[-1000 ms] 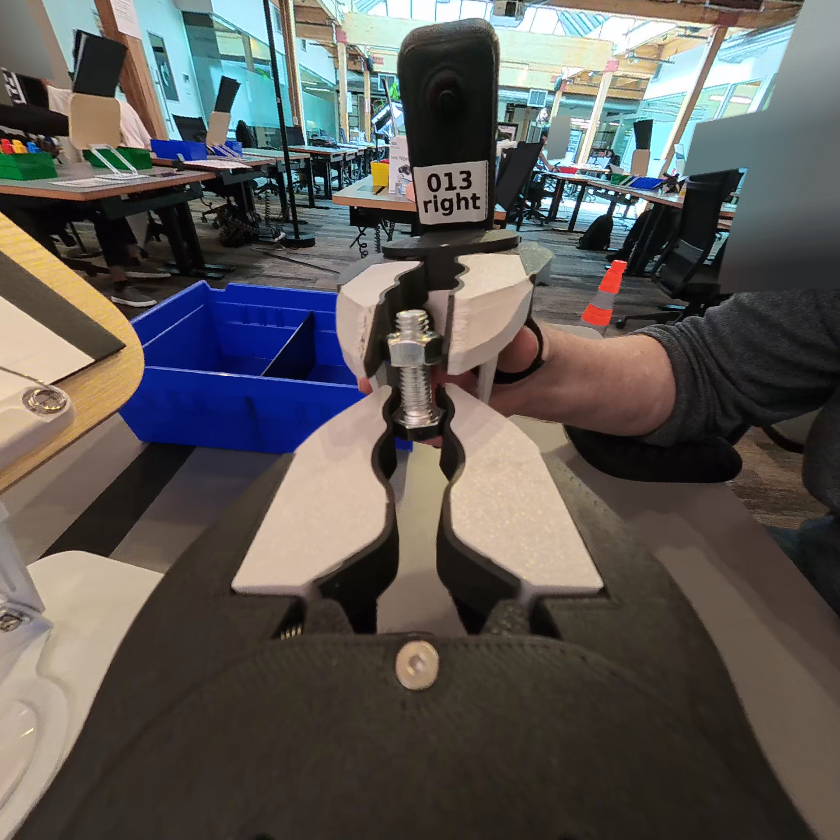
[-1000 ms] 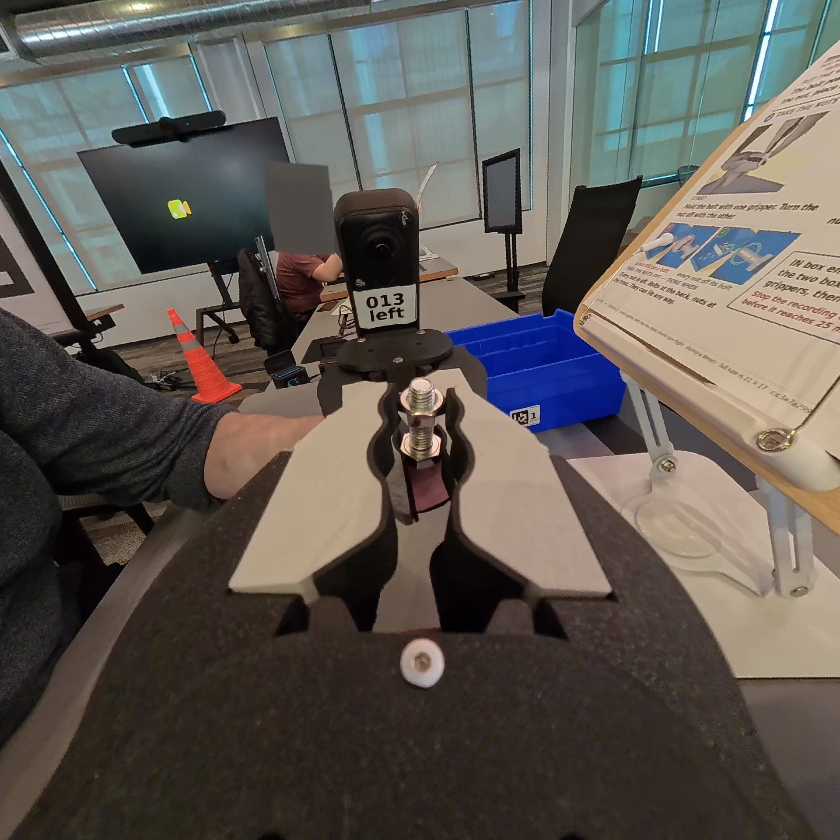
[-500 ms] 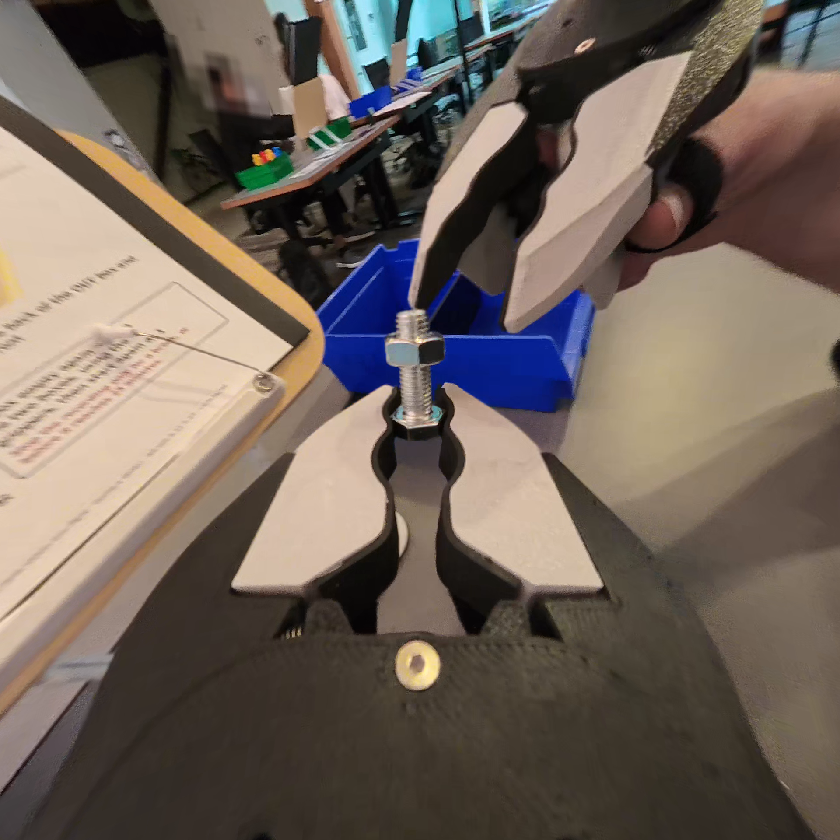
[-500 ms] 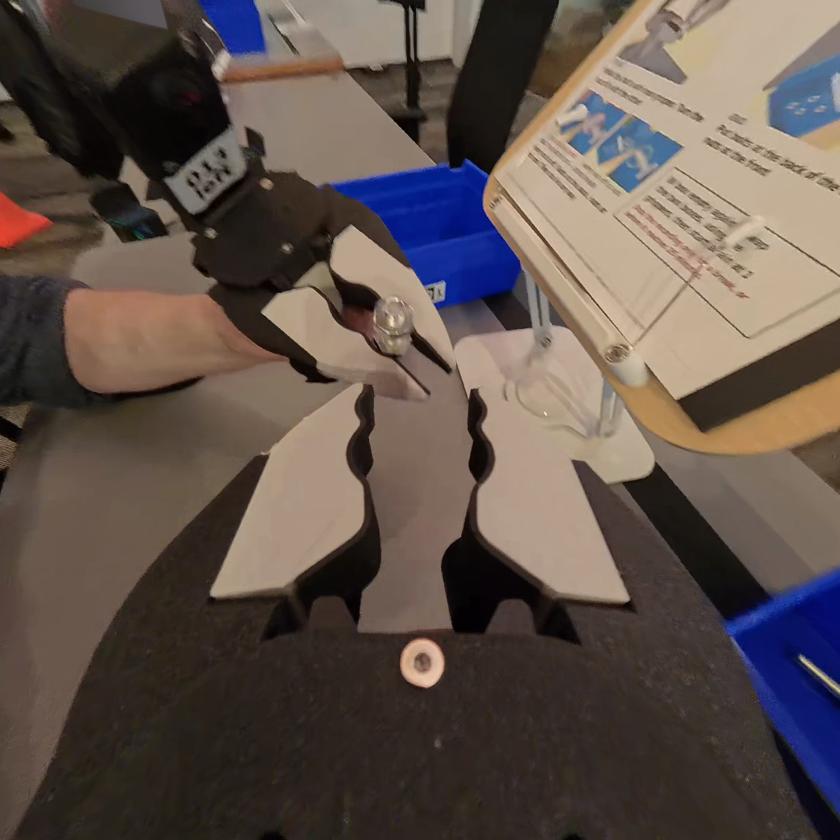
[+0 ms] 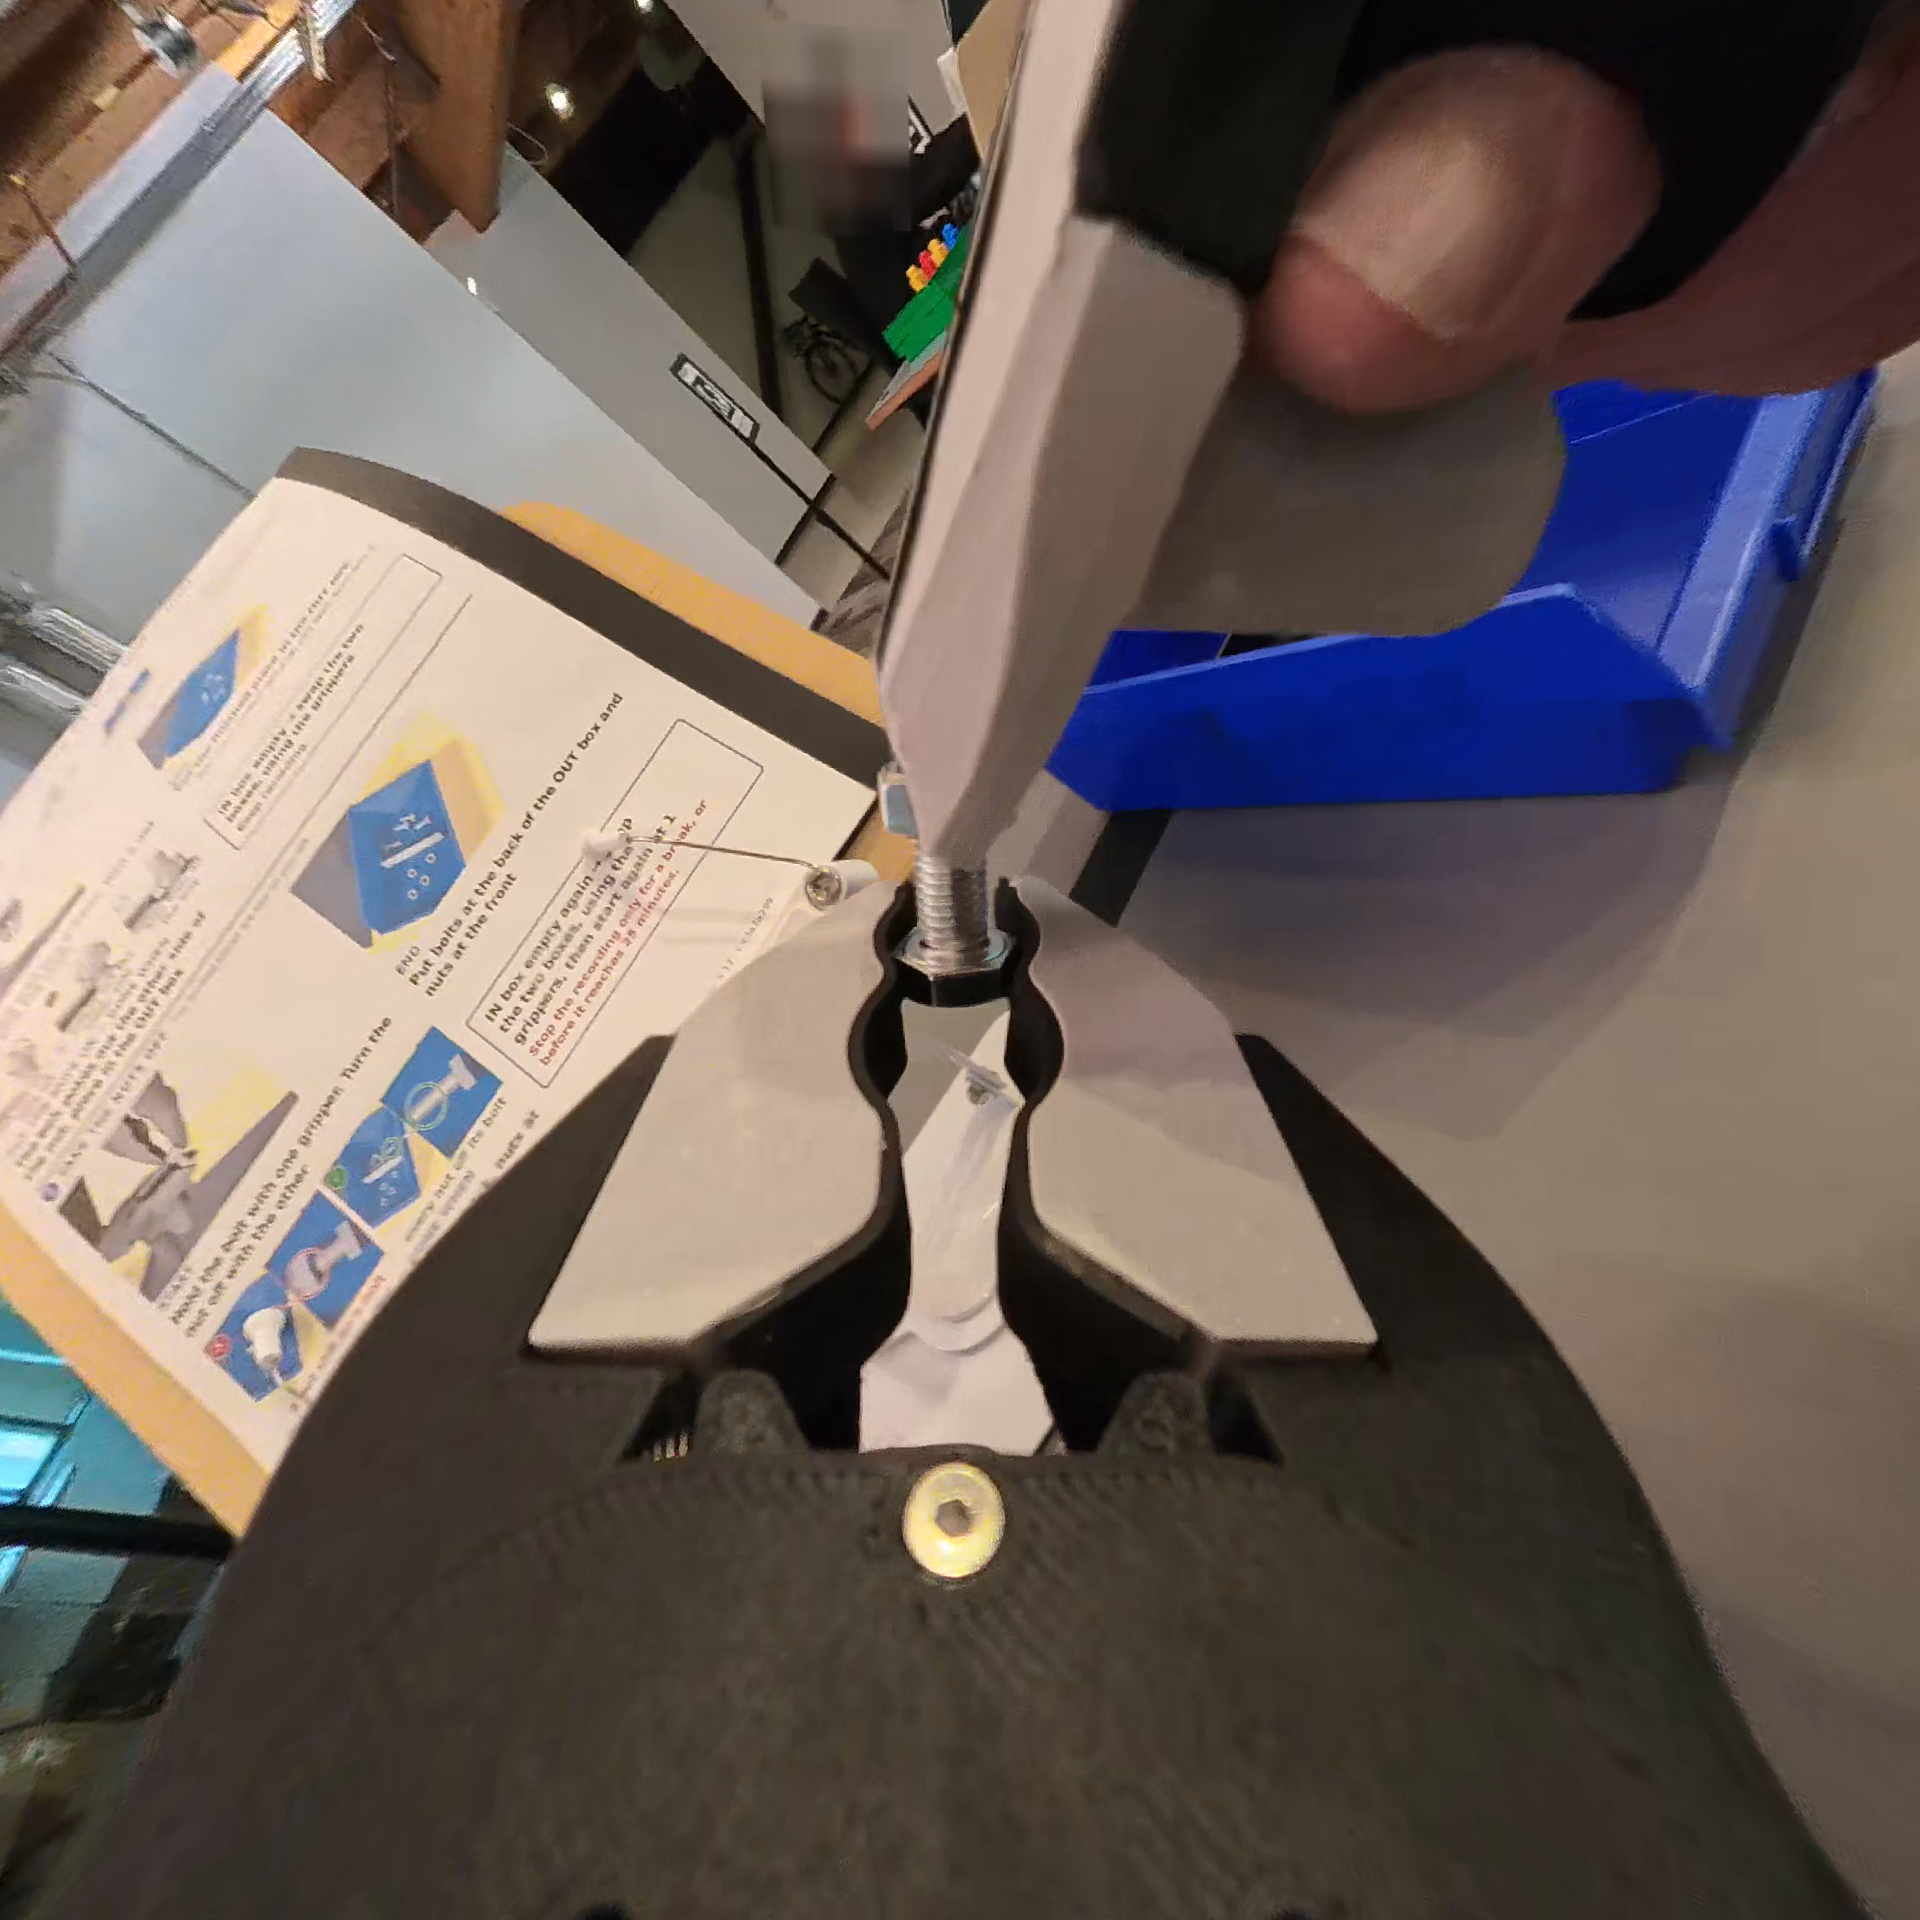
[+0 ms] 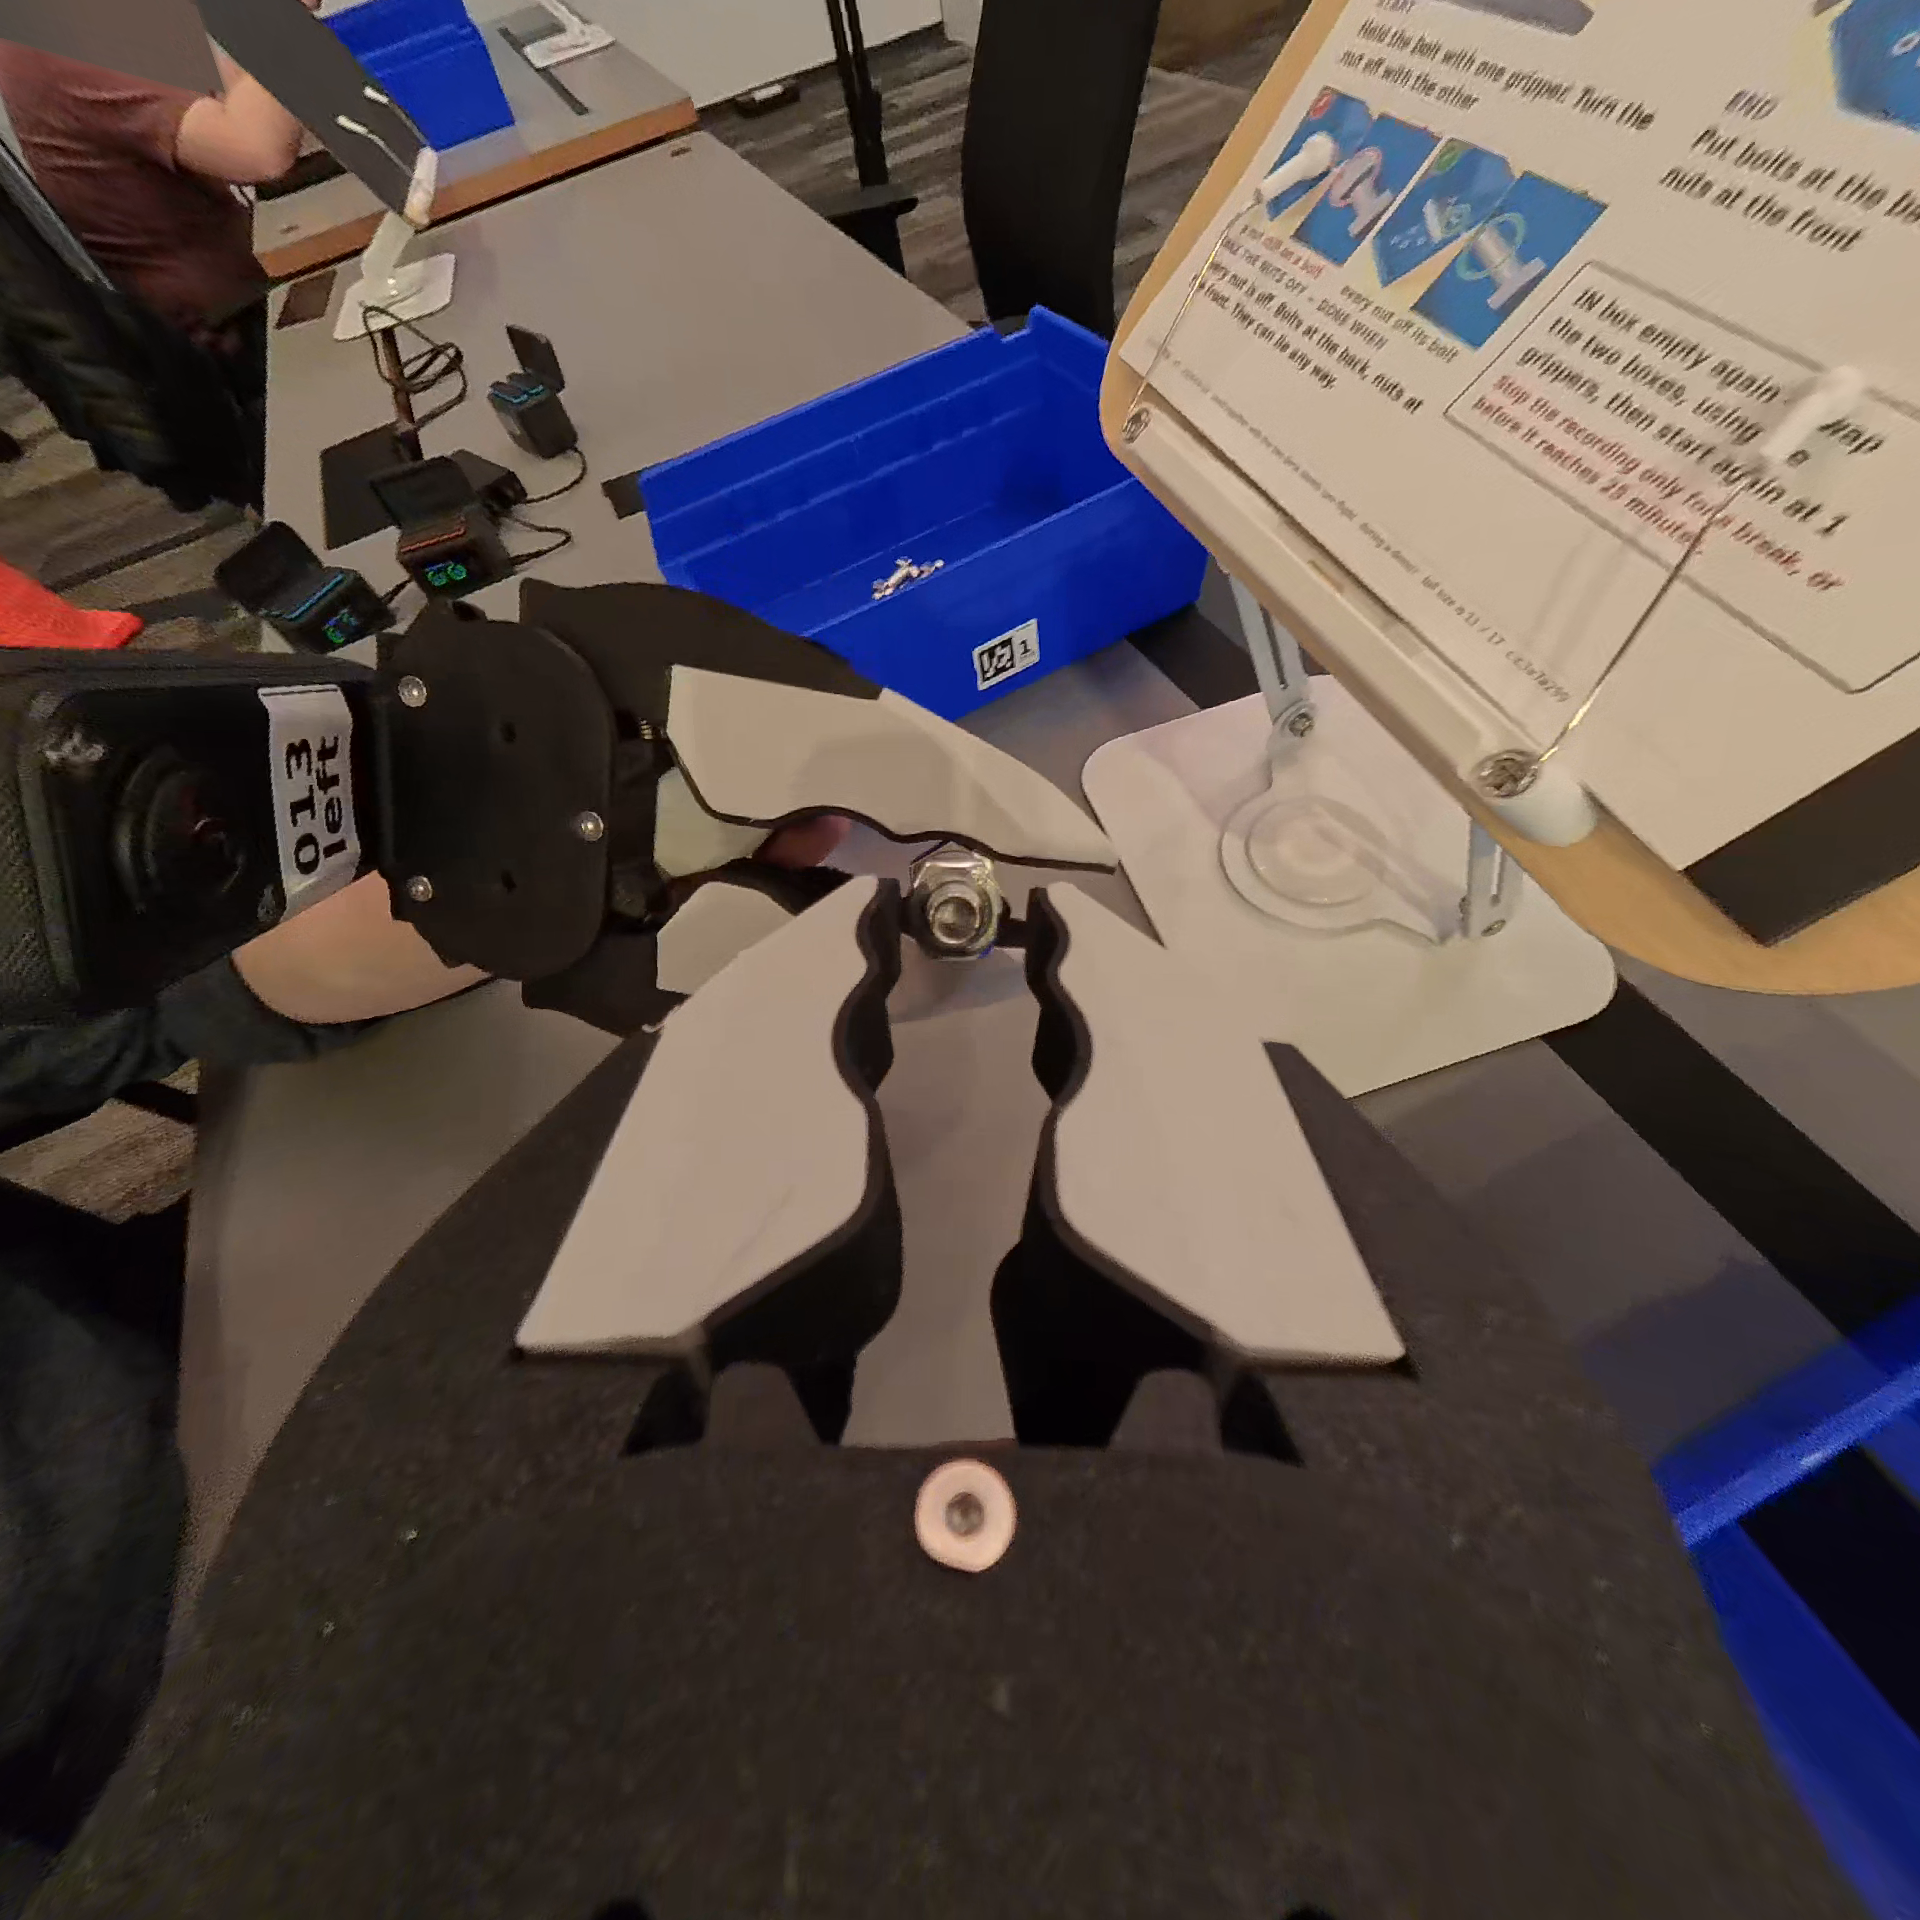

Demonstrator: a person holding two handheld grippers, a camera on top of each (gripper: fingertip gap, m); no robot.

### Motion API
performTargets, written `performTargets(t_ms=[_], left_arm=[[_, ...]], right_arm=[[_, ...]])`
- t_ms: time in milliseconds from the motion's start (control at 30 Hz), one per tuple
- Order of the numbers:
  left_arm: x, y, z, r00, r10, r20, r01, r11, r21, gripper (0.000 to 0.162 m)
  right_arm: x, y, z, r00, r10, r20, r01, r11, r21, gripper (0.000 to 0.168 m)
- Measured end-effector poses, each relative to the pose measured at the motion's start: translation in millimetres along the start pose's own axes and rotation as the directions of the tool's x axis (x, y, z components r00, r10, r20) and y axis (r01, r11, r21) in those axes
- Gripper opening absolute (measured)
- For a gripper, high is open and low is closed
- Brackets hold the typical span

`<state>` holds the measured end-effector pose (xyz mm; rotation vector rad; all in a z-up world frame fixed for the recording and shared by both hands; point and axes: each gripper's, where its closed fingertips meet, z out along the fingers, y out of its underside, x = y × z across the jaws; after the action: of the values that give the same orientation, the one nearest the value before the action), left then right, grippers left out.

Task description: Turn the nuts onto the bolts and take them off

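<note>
1. Jaws: left gripper (image 5: 951,961) clamped on the hex head of the bolt (image 5: 948,906), shank pointing away along the fingers. Right gripper (image 6: 951,914) closed around the nut (image 6: 948,902), seen end-on from the right wrist view; contact on the flats looks likely, not fully confirmed (motion blur).
2. Location: bolt and nut held in the air between both tools, above the grey table (image 5: 1558,1039), near the instruction board (image 5: 416,831); blue bin (image 6: 914,520) behind, with small metal parts inside.
3. Handling, judged: steel, rigid, dense for its bulk, smooth and slippery. No fragility.
4. Hold points: opposite flats of head and nut, seated in the finger notches. Avoid threads (poor purchase, nut binds if cocked).
</note>
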<state>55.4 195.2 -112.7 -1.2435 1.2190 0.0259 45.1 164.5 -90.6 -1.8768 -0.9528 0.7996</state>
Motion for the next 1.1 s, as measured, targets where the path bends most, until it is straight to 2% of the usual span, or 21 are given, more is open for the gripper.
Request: performTargets(t_ms=[133, 233, 333, 433, 533, 567, 600, 700, 767, 800, 833, 933, 1033, 1100], left_arm=[[0, -2, -1, 1.0, 0.015, 0.006, -0.015, 1.0, -0.002, 0.015], [2, -4, -2, 1.0, -0.002, -0.025, 0.002, 1.0, 0.005, 0.014], [11, -7, -4, 0.988, -0.067, -0.137, 0.07, 0.997, 0.019, 0.014], [30, -13, -10, 0.925, -0.14, -0.352, 0.168, 0.984, 0.051, 0.014], [55, -24, -25, 0.768, -0.21, -0.605, 0.301, 0.952, 0.051, 0.014], [64, -30, -33, 0.682, -0.228, -0.695, 0.364, 0.93, 0.052, 0.014], [74, -37, -46, 0.554, -0.234, -0.799, 0.428, 0.903, 0.033, 0.014], [89, -45, -64, 0.374, -0.192, -0.907, 0.509, 0.86, 0.028, 0.015], [95, -42, -60, 0.396, -0.188, -0.899, 0.488, 0.872, 0.032, 0.014], [96, -39, -57, 0.41, -0.196, -0.891, 0.478, 0.878, 0.027, 0.014], [93, -37, -52, 0.439, -0.209, -0.874, 0.477, 0.878, 0.03, 0.015], [80, -29, -37, 0.557, -0.243, -0.795, 0.446, 0.894, 0.039, 0.015], [65, -24, -22, 0.691, -0.263, -0.673, 0.402, 0.914, 0.055, 0.014], [59, -16, -12, 0.784, -0.25, -0.569, 0.328, 0.944, 0.038, 0.015]], right_arm=[[-4, 1, 1, 1.0, 0.005, 0.023, -0.006, 1.0, 0.016, 0.02], [-6, 1, 0, 0.997, -0.076, 0.025, 0.076, 0.997, 0.014, 0.019], [-9, 4, -3, 0.969, -0.24, 0.053, 0.242, 0.97, -0.028, 0.019], [-16, 12, -9, 0.893, -0.426, 0.146, 0.443, 0.89, -0.11, 0.019], [-29, 24, -18, 0.745, -0.601, 0.29, 0.659, 0.732, -0.174, 0.019], [-36, 28, -21, 0.677, -0.647, 0.35, 0.726, 0.666, -0.173, 0.019], [-43, 33, -25, 0.607, -0.683, 0.407, 0.785, 0.597, -0.168, 0.019], [-53, 42, -31, 0.47, -0.719, 0.512, 0.878, 0.438, -0.19, 0.019], [-50, 47, -30, 0.441, -0.724, 0.531, 0.897, 0.375, -0.233, 0.019], [-47, 47, -28, 0.459, -0.725, 0.514, 0.888, 0.38, -0.257, 0.02], [-45, 44, -25, 0.497, -0.722, 0.481, 0.868, 0.417, -0.271, 0.03], [-34, 28, -23, 0.662, -0.676, 0.323, 0.749, 0.605, -0.271, 0.039], [-9, 22, -23, 0.865, -0.486, 0.123, 0.499, 0.811, -0.305, 0.041], [-1, 27, -24, 0.951, -0.302, 0.062, 0.307, 0.906, -0.291, 0.041]])
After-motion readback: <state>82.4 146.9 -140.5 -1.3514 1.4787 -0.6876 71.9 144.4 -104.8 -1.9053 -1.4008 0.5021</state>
